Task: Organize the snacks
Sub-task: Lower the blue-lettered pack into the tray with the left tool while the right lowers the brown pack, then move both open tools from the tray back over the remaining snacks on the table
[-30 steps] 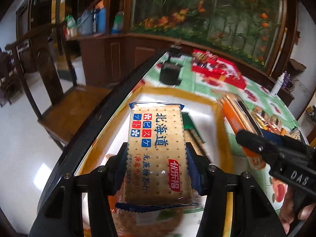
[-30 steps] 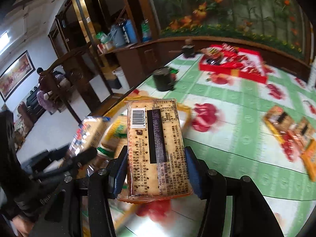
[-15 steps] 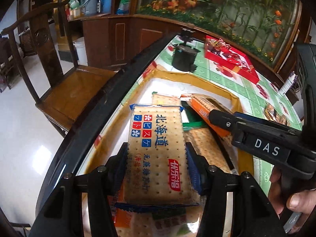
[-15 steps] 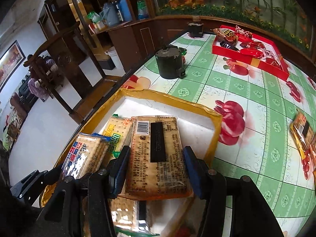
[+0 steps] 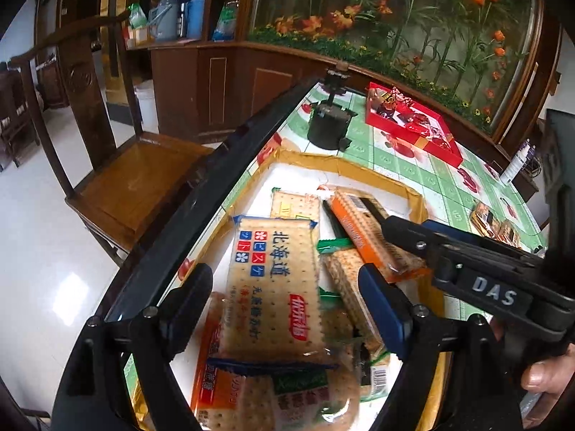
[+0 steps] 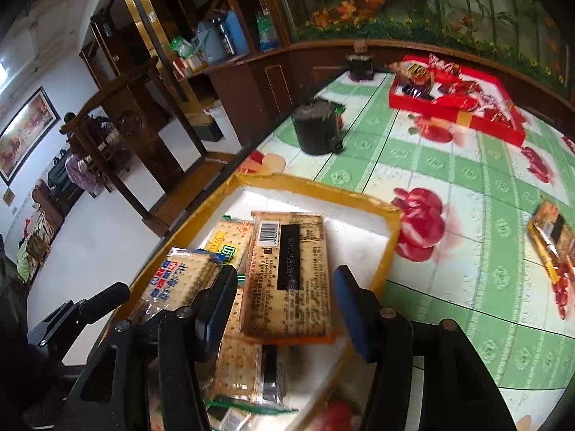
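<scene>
Both sets of fingers are standing wide, gripping nothing: the left gripper (image 5: 284, 305) is flanking the blue cracker pack (image 5: 275, 287), the right gripper (image 6: 285, 309) the orange cracker pack (image 6: 289, 280), both lying in the yellow-rimmed tray (image 6: 316, 185). Light, slick-wrapped and brittle, they probably want gentle pinching across the long edges.
</scene>
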### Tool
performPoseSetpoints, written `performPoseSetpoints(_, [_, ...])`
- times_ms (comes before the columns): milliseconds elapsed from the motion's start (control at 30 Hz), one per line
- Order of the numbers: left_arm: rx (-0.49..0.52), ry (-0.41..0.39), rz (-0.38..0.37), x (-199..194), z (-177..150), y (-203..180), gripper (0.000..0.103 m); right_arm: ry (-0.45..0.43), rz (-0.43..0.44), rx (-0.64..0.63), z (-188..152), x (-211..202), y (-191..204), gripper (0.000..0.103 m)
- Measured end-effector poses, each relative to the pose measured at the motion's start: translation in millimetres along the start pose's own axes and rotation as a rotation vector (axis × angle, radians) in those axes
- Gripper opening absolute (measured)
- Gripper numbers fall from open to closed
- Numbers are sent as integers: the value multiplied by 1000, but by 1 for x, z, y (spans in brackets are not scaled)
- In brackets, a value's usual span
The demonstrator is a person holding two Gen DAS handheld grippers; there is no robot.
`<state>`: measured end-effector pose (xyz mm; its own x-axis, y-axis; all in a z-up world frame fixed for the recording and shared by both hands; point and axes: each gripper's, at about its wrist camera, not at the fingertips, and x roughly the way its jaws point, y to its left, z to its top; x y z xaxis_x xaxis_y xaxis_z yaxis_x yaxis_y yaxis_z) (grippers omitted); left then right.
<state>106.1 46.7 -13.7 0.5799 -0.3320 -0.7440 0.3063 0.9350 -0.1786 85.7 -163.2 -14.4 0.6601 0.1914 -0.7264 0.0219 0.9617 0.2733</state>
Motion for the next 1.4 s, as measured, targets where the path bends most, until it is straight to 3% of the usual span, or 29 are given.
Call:
performPoseSetpoints(267, [40,-59,-26,-28,-3,-30,83,-56,45,69,-15,-41,-32,61])
performPoseSetpoints(400, [100,-81,-50,-39,-9,-62,83,-68,29,121,-31,-62,-69,67])
performPoseSetpoints(533, [193,-68,-89,-40,-24,-110,83,-98,-11,177,-46,-80,-117,67])
performPoseSetpoints(700, [358,-26,-147,-29,-60,-182,83,-129,-30,352,-69,-99,-200,67])
performPoseSetpoints(833, [506,7,-154,-7,-90,-238,83,-176,-67,396,-85,-114,-244,66])
performPoseSetpoints(900, [533,50,-176,7,-96,-255,82,-183,-87,439,-86,-121,-261,66])
performPoseSetpoints(1000, [558,105,-202,28,-94,-274,82,-213,-92,477,-87,-131,-277,66])
performPoseSetpoints(1167, [570,128,-193,58,-79,-295,82,-207,-105,486,-91,-134,-281,66])
performPoseSetpoints(1267, [504,87,-210,69,-69,-291,82,-221,-118,485,-90,-136,-280,66])
performPoseSetpoints(1367, [444,52,-128,79,-65,-281,82,-208,-125,487,-88,-129,-283,66])
performPoseSetpoints(1400, [420,35,-143,77,-62,-275,82,-199,-121,490,-87,-126,-283,66])
